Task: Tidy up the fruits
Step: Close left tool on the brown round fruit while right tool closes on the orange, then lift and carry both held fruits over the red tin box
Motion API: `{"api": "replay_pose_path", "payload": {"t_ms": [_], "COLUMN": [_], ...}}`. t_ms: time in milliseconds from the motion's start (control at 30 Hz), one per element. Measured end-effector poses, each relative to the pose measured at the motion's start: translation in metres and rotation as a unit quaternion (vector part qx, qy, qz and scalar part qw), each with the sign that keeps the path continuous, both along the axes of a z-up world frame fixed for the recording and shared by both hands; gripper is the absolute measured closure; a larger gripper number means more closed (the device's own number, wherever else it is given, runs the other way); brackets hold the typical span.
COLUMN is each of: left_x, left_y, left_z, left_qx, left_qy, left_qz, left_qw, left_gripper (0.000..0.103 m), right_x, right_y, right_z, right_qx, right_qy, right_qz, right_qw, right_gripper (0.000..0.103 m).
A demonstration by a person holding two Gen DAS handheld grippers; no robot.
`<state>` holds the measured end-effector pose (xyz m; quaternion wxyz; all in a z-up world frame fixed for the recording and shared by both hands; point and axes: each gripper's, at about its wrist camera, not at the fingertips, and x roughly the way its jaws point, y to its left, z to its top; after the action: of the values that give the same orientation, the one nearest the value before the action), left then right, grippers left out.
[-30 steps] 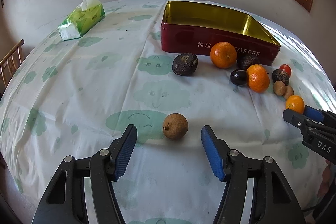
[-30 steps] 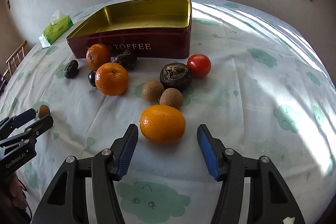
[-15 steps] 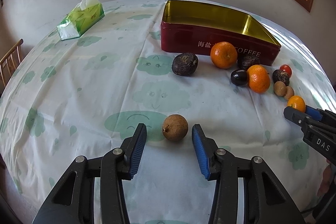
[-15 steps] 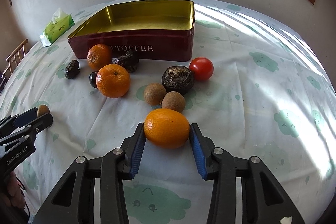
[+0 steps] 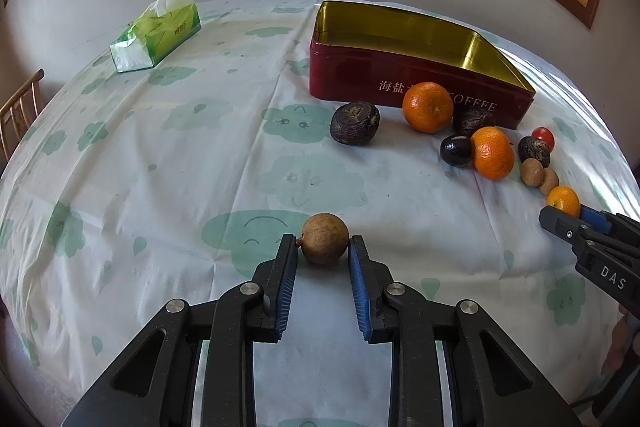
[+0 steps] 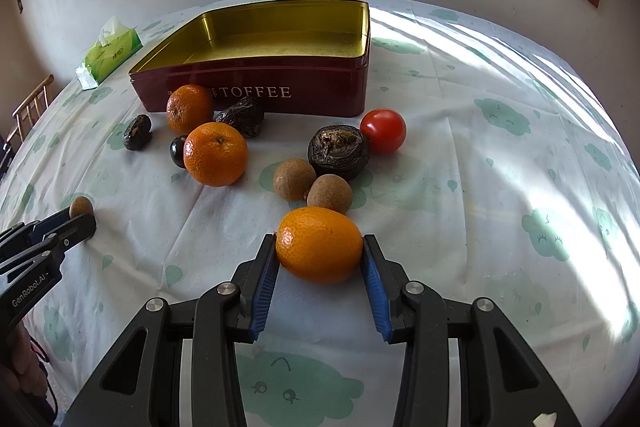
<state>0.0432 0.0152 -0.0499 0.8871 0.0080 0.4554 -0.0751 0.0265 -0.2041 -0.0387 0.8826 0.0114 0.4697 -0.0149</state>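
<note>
My left gripper (image 5: 322, 245) is shut on a small brown round fruit (image 5: 324, 237) that rests on the tablecloth. My right gripper (image 6: 319, 247) is shut on an oval orange fruit (image 6: 319, 245), also on the cloth. An empty red toffee tin (image 6: 256, 95) with a gold inside stands at the back. In front of it lie two oranges (image 6: 215, 154), a red tomato (image 6: 383, 130), dark wrinkled fruits (image 6: 338, 151), a dark plum (image 6: 177, 151) and two brown fruits (image 6: 294, 179). The right gripper also shows in the left wrist view (image 5: 576, 223), the left gripper in the right wrist view (image 6: 60, 227).
A green tissue pack (image 5: 158, 29) lies at the back left of the round table (image 5: 120, 147), which has a white cloth with green cloud prints. A wooden chair (image 5: 16, 111) stands beyond the left edge. A wall and window are behind.
Both grippers have closed. The left jaws came in from wide open onto the brown fruit. The right jaws closed onto the oval orange fruit.
</note>
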Motion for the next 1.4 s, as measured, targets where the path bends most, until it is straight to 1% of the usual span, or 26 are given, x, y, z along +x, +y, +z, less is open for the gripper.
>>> {"api": "replay_pose_path", "payload": {"t_ms": [533, 1000, 1167, 1400], "left_x": [-0.004, -0.006, -0.003, 0.008], "left_y": [0.0, -0.002, -0.002, -0.001], "left_z": [0.006, 0.018, 0.023, 0.035], "left_qx": [-0.008, -0.012, -0.013, -0.013], "left_qy": [-0.008, -0.026, -0.031, -0.049], "left_qz": [-0.003, -0.01, -0.013, -0.016], "left_qw": [0.9999, 0.9996, 0.9994, 0.9986], "left_gripper": [0.076, 0.076, 0.076, 0.076], "right_x": [-0.005, -0.008, -0.005, 0.003], "right_y": [0.001, -0.004, -0.005, -0.007], "right_z": [0.005, 0.02, 0.023, 0.035], "right_qx": [0.001, 0.006, 0.006, 0.0], "right_qy": [-0.006, -0.024, -0.027, -0.04], "right_qz": [0.004, 0.001, 0.001, 0.002], "right_qw": [1.0, 1.0, 1.0, 0.999], "right_gripper": [0.065, 0.065, 0.065, 0.065]}}
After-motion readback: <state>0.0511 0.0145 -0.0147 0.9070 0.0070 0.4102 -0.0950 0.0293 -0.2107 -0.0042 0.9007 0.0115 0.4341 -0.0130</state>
